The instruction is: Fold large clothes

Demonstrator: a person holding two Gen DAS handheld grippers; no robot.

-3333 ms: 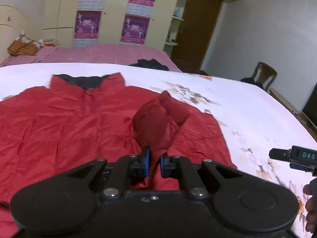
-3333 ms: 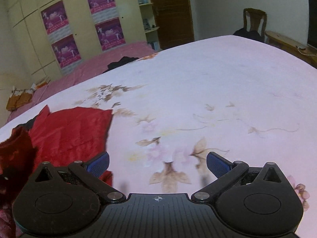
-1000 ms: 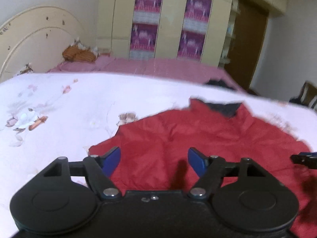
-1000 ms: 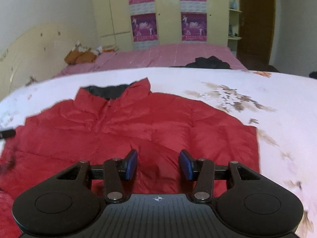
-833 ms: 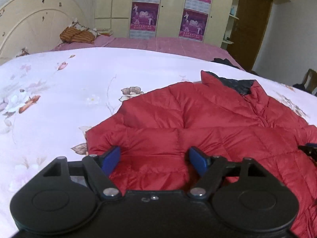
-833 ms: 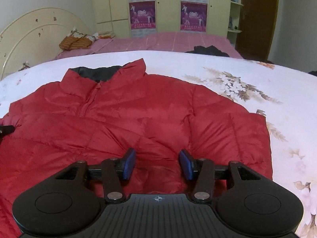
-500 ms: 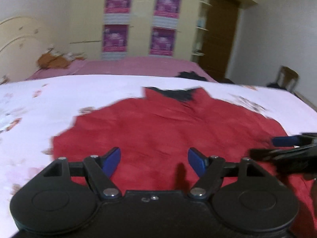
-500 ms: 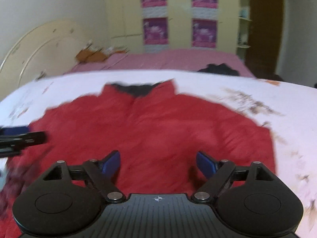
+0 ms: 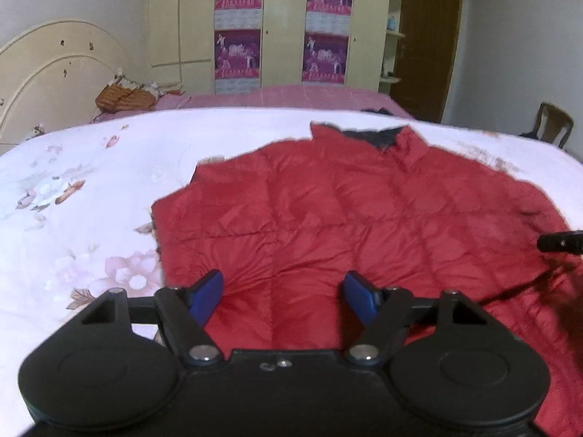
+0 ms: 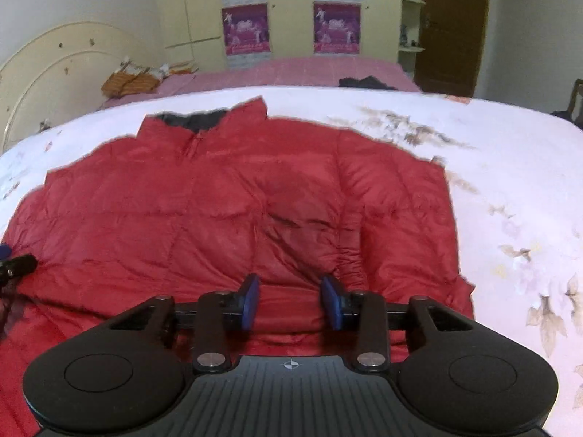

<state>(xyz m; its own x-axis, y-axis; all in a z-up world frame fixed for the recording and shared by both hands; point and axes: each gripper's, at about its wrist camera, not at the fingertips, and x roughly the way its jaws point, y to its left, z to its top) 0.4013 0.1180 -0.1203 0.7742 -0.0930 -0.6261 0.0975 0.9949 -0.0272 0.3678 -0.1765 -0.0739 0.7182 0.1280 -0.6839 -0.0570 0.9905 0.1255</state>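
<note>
A red puffer jacket (image 9: 346, 211) lies flat on the white floral bed cover (image 9: 91, 189), collar with dark lining (image 9: 368, 134) at the far side. My left gripper (image 9: 284, 291) is open over the jacket's near left part, nothing pinched. In the right wrist view the jacket (image 10: 218, 211) fills the middle, its sleeve folded in on the right. My right gripper (image 10: 291, 304) sits low at the near hem, jaws closing, red fabric between the blue pads (image 10: 251, 300); I see no firm pinch. Each gripper's tip shows at the edge of the other view (image 9: 561, 242) (image 10: 14, 266).
Beyond lies a pink-covered bed (image 9: 291, 96) with an orange bundle (image 9: 124, 96) and a dark garment (image 10: 364, 82). A cream headboard (image 9: 47, 73) stands left, a wardrobe with purple posters (image 9: 324, 54) behind, a brown door (image 10: 452, 25) and a chair (image 9: 554, 123) right.
The right jaws spread wide half a second ago and have since narrowed over the jacket's hem. The left gripper stayed open while its view swung left across the jacket.
</note>
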